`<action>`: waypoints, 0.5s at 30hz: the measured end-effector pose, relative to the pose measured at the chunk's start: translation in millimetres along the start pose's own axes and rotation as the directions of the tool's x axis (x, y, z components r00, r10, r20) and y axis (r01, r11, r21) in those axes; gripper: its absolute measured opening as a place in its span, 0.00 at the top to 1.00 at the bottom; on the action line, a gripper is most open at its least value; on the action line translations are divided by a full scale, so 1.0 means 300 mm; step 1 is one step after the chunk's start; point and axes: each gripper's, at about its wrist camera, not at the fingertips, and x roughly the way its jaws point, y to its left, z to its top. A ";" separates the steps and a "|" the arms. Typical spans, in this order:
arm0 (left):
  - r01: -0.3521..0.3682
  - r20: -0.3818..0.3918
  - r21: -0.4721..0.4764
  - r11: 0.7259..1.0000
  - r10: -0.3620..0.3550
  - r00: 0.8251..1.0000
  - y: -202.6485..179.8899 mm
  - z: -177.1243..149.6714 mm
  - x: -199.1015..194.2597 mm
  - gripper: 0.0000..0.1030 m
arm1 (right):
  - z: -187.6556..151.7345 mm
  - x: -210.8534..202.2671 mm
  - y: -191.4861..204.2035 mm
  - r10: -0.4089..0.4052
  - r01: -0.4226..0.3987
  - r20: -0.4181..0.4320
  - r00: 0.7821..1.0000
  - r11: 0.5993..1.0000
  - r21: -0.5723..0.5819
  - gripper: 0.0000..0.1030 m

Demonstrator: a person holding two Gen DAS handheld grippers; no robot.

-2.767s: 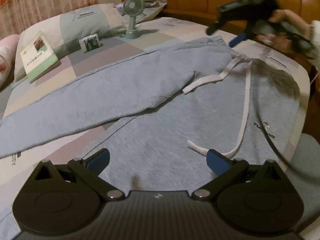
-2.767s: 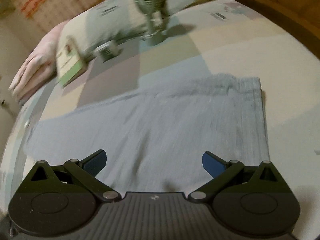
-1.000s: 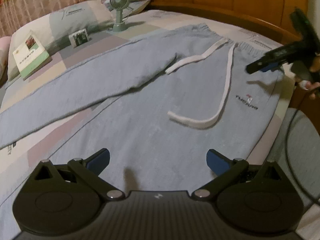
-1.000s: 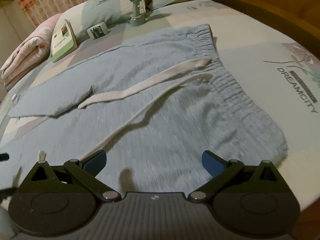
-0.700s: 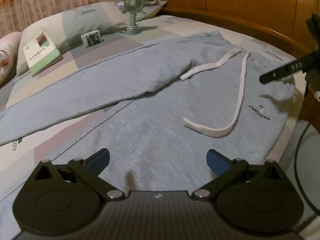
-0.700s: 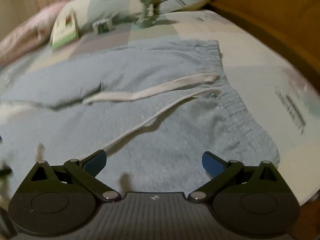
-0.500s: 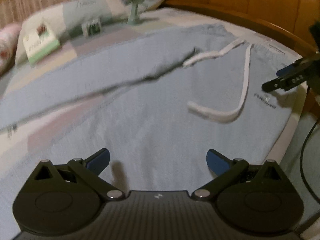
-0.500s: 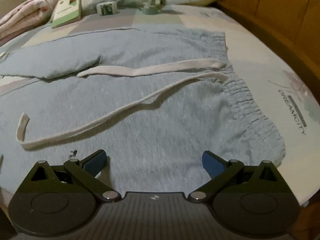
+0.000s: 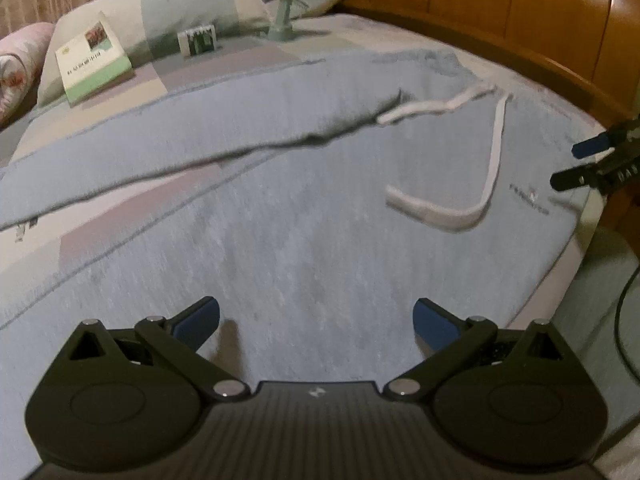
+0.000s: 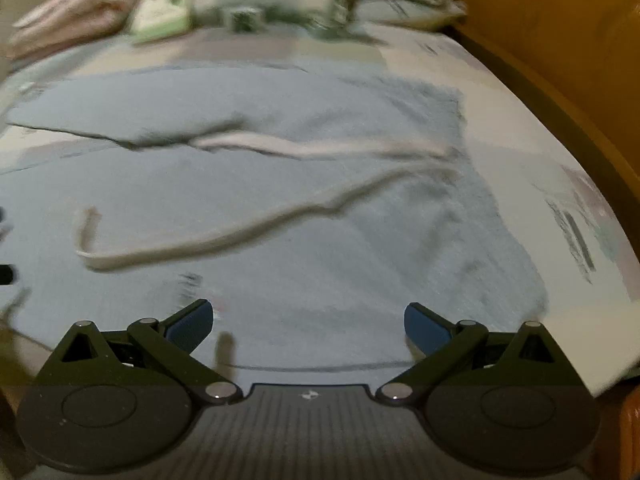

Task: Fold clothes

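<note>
Grey-blue sweatpants (image 9: pixel 304 184) lie spread flat on the bed (image 9: pixel 120 92), waistband toward the wooden headboard-side edge, the two legs running apart toward the far left, with bare bedcover showing between them. No part of the garment is doubled over another; as far as these views show, the pants lie unfolded, so every fold the task asks for is not present in the cloth now.

Your left gripper (image 9: pixel 316 318) hovers low over the near leg, fingers spread wide, holding nothing. Your right gripper (image 10: pixel 308 320) hovers over the hip area near the waistband (image 10: pixel 456 120), fingers likewise wide and empty; the left view shows it at the bed's right edge.

The white drawstring (image 9: pixel 480 184) trails loose in two strands across the front of the pants. Judged from this, it could slip out of, or bunch inside, any fold laid across it.

Along the far edge of the bed stand a small fan (image 9: pixel 286 4), a green-and-white book (image 9: pixel 94 60) propped on a pillow (image 9: pixel 188 4), and a small card (image 9: pixel 199 40). All sit well apart from the pants and, in my judgement, do not obstruct folding.
</note>
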 end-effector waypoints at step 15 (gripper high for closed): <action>-0.035 -0.006 0.030 0.999 0.035 0.999 0.001 -0.036 -0.033 0.01 | -0.030 -0.023 0.103 0.025 -0.025 -0.012 1.000 1.000 -0.015 0.00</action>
